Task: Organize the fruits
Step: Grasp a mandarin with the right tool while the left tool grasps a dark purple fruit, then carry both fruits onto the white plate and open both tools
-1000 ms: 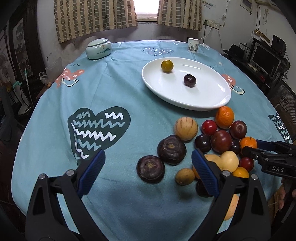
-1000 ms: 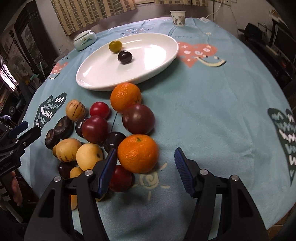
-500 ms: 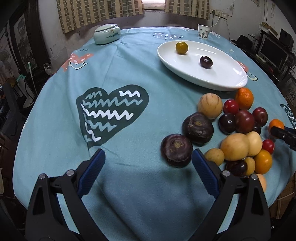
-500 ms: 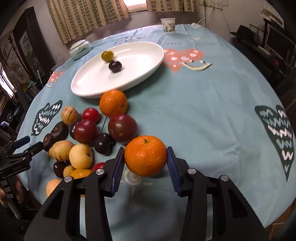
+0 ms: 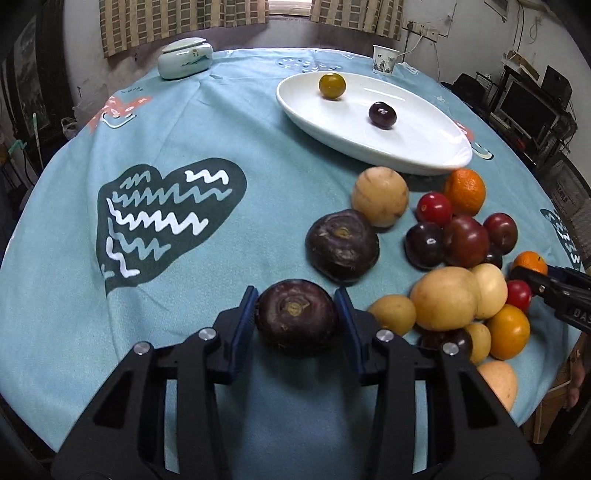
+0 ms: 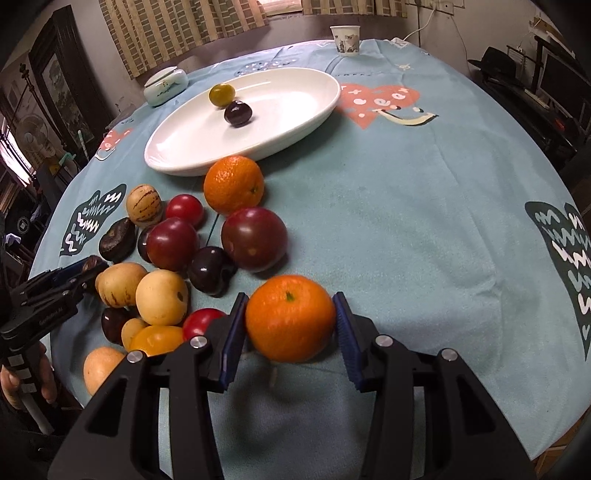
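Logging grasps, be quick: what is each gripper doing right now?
Left gripper: jaws closing on the dark purple fruit, pads against its sides.
Right gripper: shut on the orange.

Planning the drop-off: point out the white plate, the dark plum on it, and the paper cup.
white plate (image 6: pixel 177 162), right wrist view, bare near rim.
dark plum (image 6: pixel 238 113), right wrist view, middle of its skin.
paper cup (image 6: pixel 345 36), right wrist view, its printed side wall.
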`<state>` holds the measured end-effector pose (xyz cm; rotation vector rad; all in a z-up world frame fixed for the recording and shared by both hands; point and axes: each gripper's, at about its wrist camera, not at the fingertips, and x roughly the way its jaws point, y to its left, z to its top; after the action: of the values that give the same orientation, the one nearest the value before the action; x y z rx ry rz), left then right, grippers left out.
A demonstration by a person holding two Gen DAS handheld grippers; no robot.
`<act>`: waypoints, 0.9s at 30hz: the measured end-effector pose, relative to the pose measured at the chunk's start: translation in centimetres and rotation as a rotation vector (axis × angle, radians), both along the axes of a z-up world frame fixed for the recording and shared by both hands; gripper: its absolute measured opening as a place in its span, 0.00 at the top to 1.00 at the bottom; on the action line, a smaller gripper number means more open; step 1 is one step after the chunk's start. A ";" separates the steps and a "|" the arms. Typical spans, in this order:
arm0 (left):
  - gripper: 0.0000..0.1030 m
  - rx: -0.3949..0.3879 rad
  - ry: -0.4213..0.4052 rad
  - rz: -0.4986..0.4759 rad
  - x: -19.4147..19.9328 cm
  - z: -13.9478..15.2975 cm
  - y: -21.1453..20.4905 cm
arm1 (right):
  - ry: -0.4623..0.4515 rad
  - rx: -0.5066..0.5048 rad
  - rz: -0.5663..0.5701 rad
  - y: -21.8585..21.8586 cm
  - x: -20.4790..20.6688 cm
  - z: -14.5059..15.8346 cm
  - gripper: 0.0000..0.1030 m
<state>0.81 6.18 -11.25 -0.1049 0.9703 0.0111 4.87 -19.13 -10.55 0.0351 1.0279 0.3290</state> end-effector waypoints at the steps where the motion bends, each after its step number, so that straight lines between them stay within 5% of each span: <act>1: 0.58 -0.011 0.005 -0.003 -0.1 0.1 0.0 | -0.008 -0.002 0.001 0.0 -0.1 0.0 0.56; 27: 0.58 -0.018 -0.052 -0.081 -0.7 4.9 -1.8 | -0.101 0.071 0.027 -0.3 -1.2 3.9 0.56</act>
<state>0.09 4.38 -6.32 -0.0821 0.9224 -0.0749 3.71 -19.40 -6.67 0.0675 0.9175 0.3883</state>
